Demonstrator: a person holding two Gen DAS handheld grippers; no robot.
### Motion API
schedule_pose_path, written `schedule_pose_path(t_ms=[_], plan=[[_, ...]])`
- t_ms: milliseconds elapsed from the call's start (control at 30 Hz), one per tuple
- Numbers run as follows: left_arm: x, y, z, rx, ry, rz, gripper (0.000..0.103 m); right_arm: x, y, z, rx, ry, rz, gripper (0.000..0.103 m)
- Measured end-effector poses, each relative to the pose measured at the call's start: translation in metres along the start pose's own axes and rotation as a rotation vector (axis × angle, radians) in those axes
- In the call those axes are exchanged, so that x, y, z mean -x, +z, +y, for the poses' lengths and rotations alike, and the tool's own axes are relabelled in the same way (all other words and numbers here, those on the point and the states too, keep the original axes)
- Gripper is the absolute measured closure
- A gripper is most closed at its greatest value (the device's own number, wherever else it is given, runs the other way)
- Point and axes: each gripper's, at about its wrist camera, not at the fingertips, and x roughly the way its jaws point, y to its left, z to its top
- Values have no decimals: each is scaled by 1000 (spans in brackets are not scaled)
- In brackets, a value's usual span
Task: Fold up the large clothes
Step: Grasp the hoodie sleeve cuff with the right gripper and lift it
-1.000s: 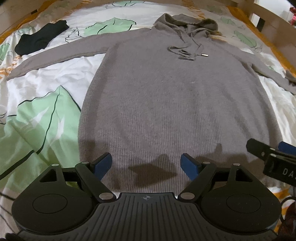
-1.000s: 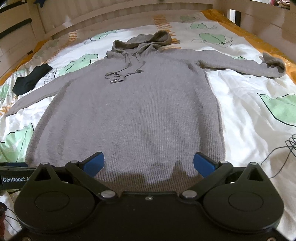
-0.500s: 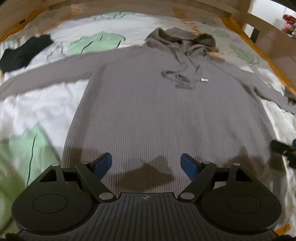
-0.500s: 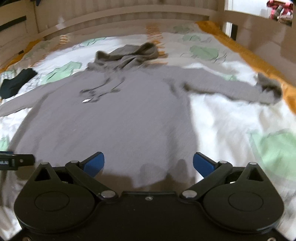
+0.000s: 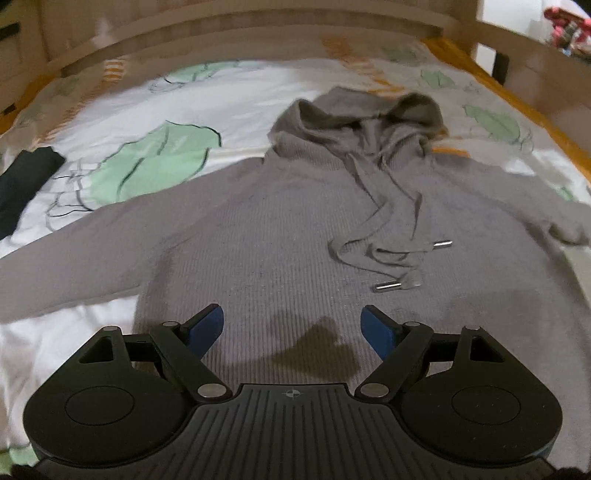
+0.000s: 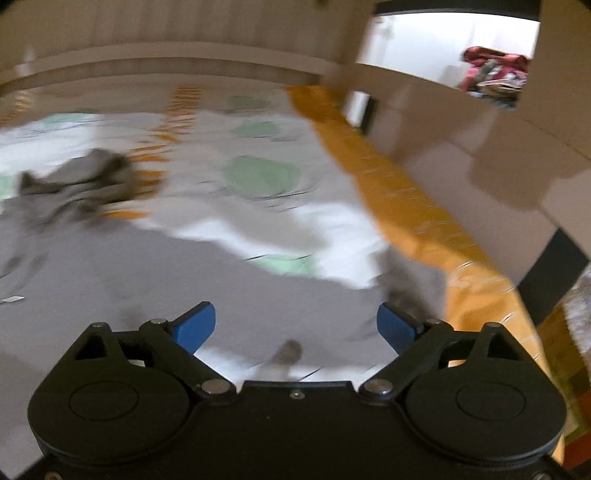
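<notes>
bedsheet [image 5: 110, 122]: white, green leaf print, orange border | black cloth [image 5: 22, 184]: at 9 o'clock | wooden bed frame [image 5: 258, 33]: 12 o'clock

Left gripper [image 5: 291, 326]: jaws wide apart, nothing between, angled steeply downward.
Right gripper [image 6: 295, 326]: jaws wide, closing, nothing between, angled downward.

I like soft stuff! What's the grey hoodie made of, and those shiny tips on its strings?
The grey hoodie looks like soft knitted yarn, maybe wool or a blend: fine ribbed lines run down it, matte and fuzzy. The string tips look like polished metal, silvery and glinting.
</notes>
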Motion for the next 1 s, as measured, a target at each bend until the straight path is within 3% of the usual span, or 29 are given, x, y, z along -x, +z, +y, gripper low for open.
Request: schedule_pose_path(t_ms=[167,333,433,500,567,767,1000], plan=[[-31,-10,7,-1,-24,66,21,-58,6,-36,69,-172,52,20],[-32,-16,10,-20,-45,25,13,-99,3,-56,99,-255,142,31],[-33,-12,15,-16,-69,42,13,-113,0,-64,96,-259,179,49],[-33,-9,18,-7,-85,52,13,-113,2,-75,48,-259,178,72],[-33,-8,20,1,-98,59,14,-110,5,-84,-29,-242,162,86],[-26,0,28,32,-114,55,14,-77,33,-89,-195,-119,85,86],[-9,8,43,53,-109,6,14,-14,88,-33,-230,129,-37,86]])
